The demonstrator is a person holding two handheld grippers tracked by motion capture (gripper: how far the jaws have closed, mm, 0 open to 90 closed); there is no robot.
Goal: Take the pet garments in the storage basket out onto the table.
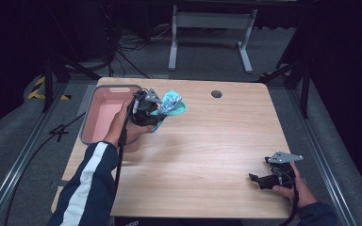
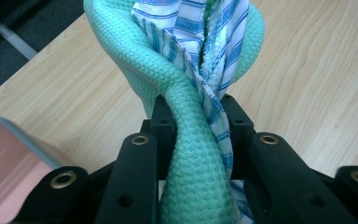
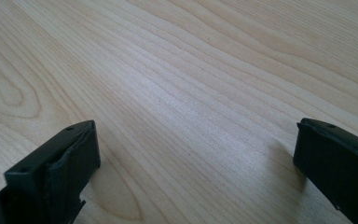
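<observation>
Bunching together between the jaws of your left hand-held gripper [image 2: 193,135], a green waffle-weave cloth [image 2: 186,154] and a blue-and-white striped cloth [image 2: 191,28] are pinched as one bundle; the jaws press in on them from both sides. In the left gripper view the green cloth twists down between the jaws while the striped one fans out above and runs down beside it. From the high view, the bundle [image 1: 169,104] is lifted above the tabletop [image 1: 207,141], just beside the right rim of the pink bin [image 1: 104,115], which sits at the tabletop's far left corner. Your left hand grips the gripper [image 1: 147,113] over that rim, your dark sleeve with a white stripe [image 1: 92,183] reaching in from the bottom.

Your right hand-held gripper [image 1: 260,179] sits low near the tabletop's near right corner, well apart from the cloths. Its jaws stand wide apart in the right gripper view [image 3: 191,154], with bare wood grain between them and nothing held. A dark round grommet hole [image 1: 216,93] lies near the far edge of the tabletop.
</observation>
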